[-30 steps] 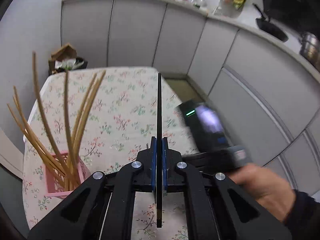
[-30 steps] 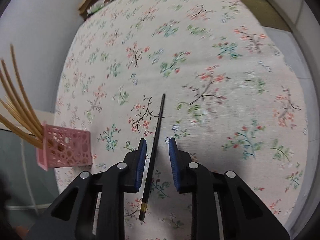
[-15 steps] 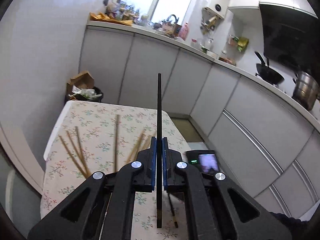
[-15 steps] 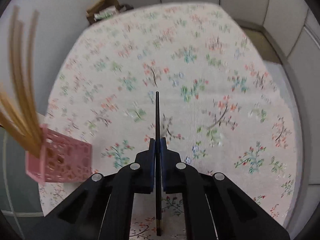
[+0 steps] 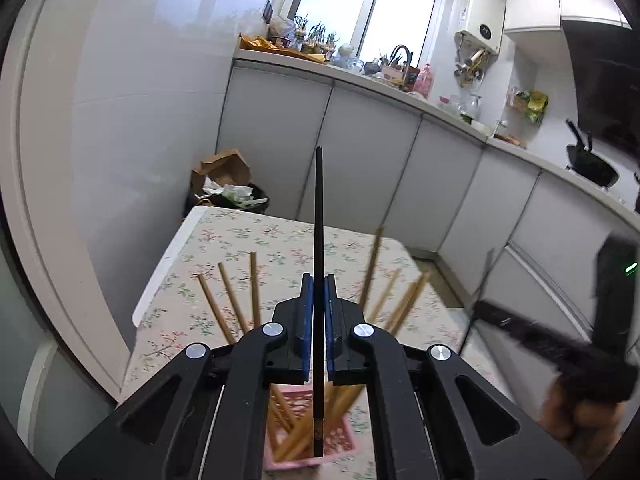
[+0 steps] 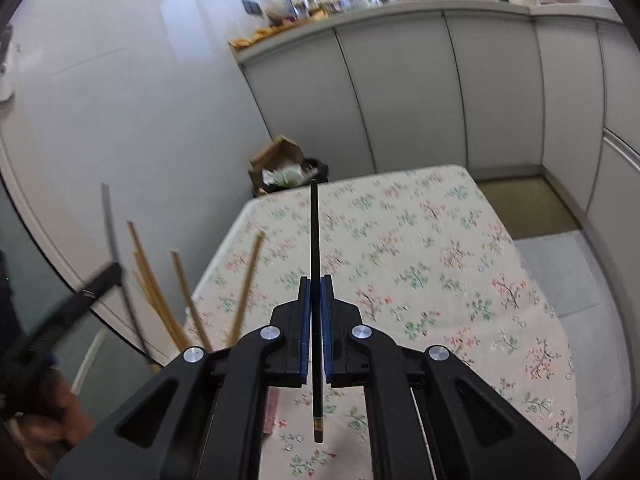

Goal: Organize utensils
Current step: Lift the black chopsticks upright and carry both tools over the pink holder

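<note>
While each tool, the left tool (image 5: pixel 316 300) and the right tool (image 6: pixel 316 300), clamps one black chopstick (image 5: pixel 319 240) near its blunt end above the pink basket (image 5: pixel 340 440), these stiff, light, slippery sticks could pivot.

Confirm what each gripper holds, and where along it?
Left gripper and right gripper each clamp a black chopstick toward its lower end.

Kitchen: grey cabinets (image 5: pixel 372 152) beneath a cluttered counter (image 5: pixel 360 70), bright window (image 5: pixel 360 4), glossy wall (image 5: pixel 132 92), floral-clothed table (image 6: pixel 440 260).
</note>
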